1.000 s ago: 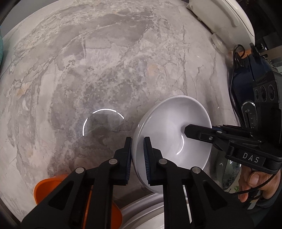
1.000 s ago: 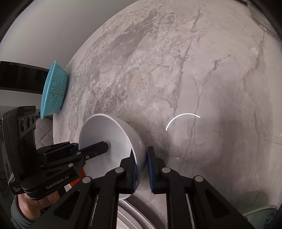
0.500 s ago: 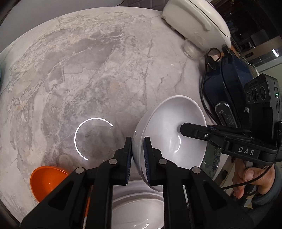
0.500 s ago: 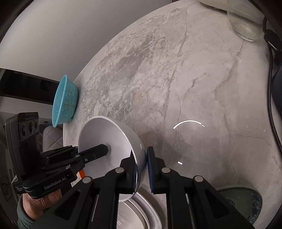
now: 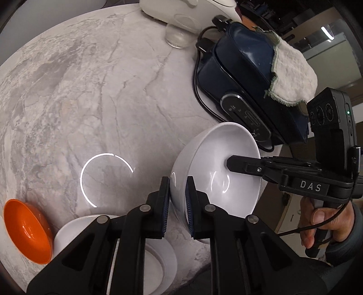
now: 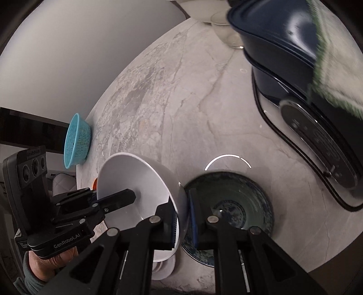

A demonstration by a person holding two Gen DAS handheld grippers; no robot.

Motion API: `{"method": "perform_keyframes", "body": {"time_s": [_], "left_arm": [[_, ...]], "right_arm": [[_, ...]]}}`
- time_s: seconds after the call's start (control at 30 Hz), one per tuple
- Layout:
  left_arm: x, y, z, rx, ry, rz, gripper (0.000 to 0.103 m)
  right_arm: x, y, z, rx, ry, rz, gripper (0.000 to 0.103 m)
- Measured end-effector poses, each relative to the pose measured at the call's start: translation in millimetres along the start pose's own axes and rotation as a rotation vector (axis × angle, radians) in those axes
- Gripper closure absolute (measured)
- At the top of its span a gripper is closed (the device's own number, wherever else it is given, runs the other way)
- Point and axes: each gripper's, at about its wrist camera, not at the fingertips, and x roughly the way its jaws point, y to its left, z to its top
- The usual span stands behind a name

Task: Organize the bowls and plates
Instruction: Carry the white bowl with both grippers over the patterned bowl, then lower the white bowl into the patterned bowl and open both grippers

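Observation:
A white bowl [image 5: 217, 168] is held in the air above the marble counter by both grippers. My left gripper [image 5: 177, 199] is shut on its near rim. My right gripper [image 6: 182, 215] is shut on the opposite rim of the same bowl [image 6: 136, 181]. Below lies a white plate [image 5: 158, 261] with a raised centre. An orange bowl [image 5: 25, 231] sits at the left. A dark green patterned plate [image 6: 238, 204] lies under the right gripper.
A dark blue appliance [image 5: 245, 74] with a cloth [image 5: 292, 74] on top and a black cable stands at the right. A clear glass [image 5: 177, 37] and a white appliance [image 5: 188, 11] are at the back. A turquoise colander [image 6: 76, 140] stands at the left counter edge.
Both grippers have lifted the white bowl higher and carried it right; the counter looks farther away. The white plate, orange bowl and green plate show more fully.

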Motion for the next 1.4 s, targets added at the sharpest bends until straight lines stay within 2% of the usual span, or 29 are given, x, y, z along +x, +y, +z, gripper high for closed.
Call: {"method": "perform_keyframes", "body": {"time_s": [0.23,0.57,0.97,1.17,1.23,1.3,1.37,1.4], "left_arm": [[43.5,-20.6,-10.1,0.024,0.075,-0.006,0.091],[86.4,-21.6,-8.9,0.017,0.126,0.039,0.091],[104.7,-20.6,-1.9,0.005,0.128,0.067,0.091],[96.6,-21.2,-3.7,-0.013,0.112,0.072,0.09],[92.8,-20.4,-4.3,-0.022,0.103,0.065,0.086],[88.9,-21.2,-3.7,-0.024,0.09,0.059,0.076],[85.6,-22.7,-3.5,-0.031,0.084,0.024,0.058],[84.5,-24.9,-3.7,-0.029,0.078,0.018,0.054]], "right_arm": [[-1.2,-41.2,-30.1,0.1,0.009,-0.029,0.091],[21.3,-64.9,-39.4,0.134,0.059,-0.077,0.091],[34.0,-69.7,-36.2,0.113,0.08,-0.136,0.092],[36.3,-66.1,-36.0,0.083,0.084,-0.167,0.093],[37.0,-63.5,-36.7,0.07,0.082,-0.181,0.093],[38.8,-62.2,-36.8,0.062,0.085,-0.188,0.093],[41.2,-60.6,-37.2,0.059,0.09,-0.194,0.093],[41.8,-60.4,-37.2,0.054,0.091,-0.197,0.093]]}}
